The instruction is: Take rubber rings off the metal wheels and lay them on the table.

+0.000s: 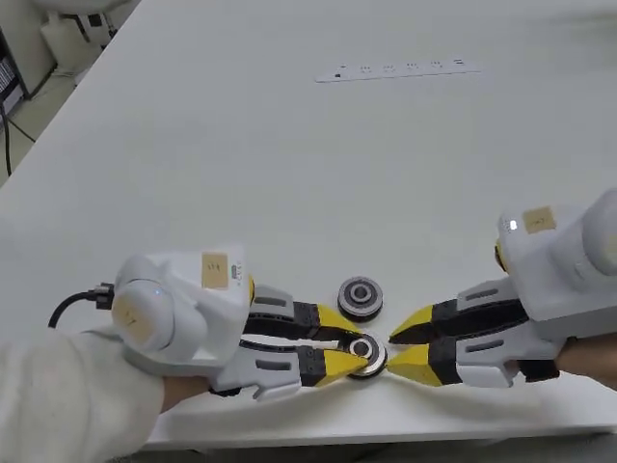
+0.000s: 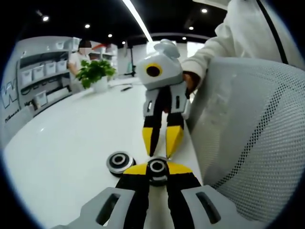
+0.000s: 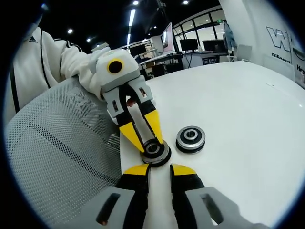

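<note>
Two metal wheels with dark rubber rings lie near the table's front edge. My left gripper is shut on the nearer wheel, its yellow tips on either side of it. From the opposite side my right gripper points at this wheel, open with a narrow gap, tips just short of its rim. In the left gripper view the right gripper hangs right above the held wheel. The second wheel lies flat a little farther in, untouched.
A white power strip lies far back on the white table. The table's front edge runs just under both grippers. A grey mesh chair stands close behind. A black cable trails from the left gripper.
</note>
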